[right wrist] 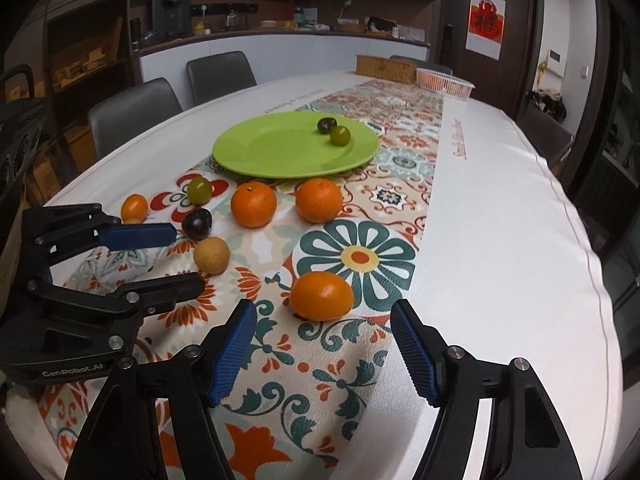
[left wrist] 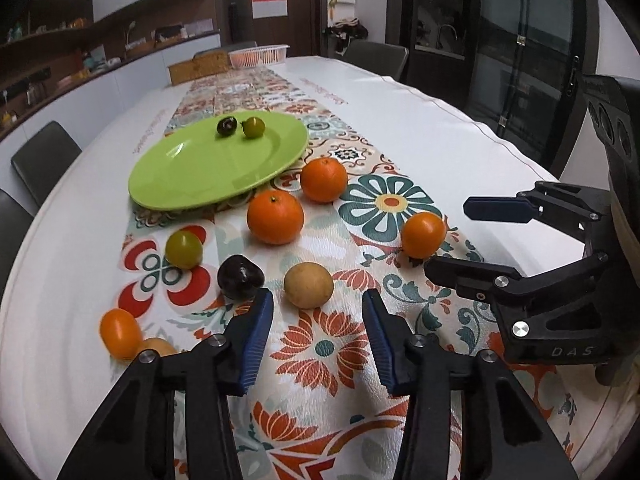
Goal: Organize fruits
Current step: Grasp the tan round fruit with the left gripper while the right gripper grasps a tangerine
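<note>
The left claw (left wrist: 318, 306) hangs wide open over the patterned tabletop (left wrist: 420, 120), holding nothing, with a tan fruit (left wrist: 308, 285) just ahead between its tips. A green plate (left wrist: 218, 162) farther back carries a dark fruit (left wrist: 227, 126) and a green fruit (left wrist: 254, 127). The right claw (left wrist: 446, 236) reaches in from the right, open, near a small orange fruit (left wrist: 423, 235).

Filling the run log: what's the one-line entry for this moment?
left gripper: open, empty | right gripper: open, empty | green plate: two small fruits | rest on table

10 fruits (left wrist: 275, 218), 1 plate (left wrist: 188, 176)
</note>
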The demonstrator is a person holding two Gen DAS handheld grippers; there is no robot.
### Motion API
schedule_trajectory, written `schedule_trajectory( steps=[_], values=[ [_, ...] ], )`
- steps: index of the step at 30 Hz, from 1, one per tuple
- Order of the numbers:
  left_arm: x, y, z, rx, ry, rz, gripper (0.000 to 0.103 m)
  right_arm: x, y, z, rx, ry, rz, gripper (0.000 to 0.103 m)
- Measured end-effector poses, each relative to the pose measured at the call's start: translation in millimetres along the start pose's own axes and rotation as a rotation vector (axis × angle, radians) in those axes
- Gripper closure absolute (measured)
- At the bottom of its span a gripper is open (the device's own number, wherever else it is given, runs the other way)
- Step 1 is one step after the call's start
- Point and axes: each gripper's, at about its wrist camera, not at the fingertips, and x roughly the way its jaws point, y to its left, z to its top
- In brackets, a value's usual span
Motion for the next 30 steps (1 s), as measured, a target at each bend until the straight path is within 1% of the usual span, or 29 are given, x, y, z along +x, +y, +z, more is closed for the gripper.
schedule_trajectory(
  steps=[3,9,11,15,17,19,25,30],
  values=[
    [3,0,1,0.005,0.005,0.005,0.058,6,-3,0,0.018,0.016,0.013,0.04],
    [9,1,7,-0.007,0.015,0.007,0.061,13,-4,4,0.03,0.016,0.025,0.041],
    [11,2,8,-0.012,0.022,0.005,0.062,15,-3,4,0.029,0.017,0.027,0.045],
    [17,1,10,-0.017,0.036,0.002,0.064,20,-2,6,0.032,0.025,0.03,0.046],
    [18,1,10,-0.02,0.036,0.001,0.068,22,-3,6,0.036,0.033,0.034,0.049],
    [18,2,10,-0.026,0.032,0.0,0.069,24,-4,6,0.045,0.039,0.041,0.05],
    [22,4,10,-0.044,0.05,-0.013,0.074,28,-7,8,0.065,0.051,0.056,0.061],
    [19,3,12,-0.054,0.042,-0.015,0.074,26,-6,8,0.061,0.041,0.051,0.061]
  ],
)
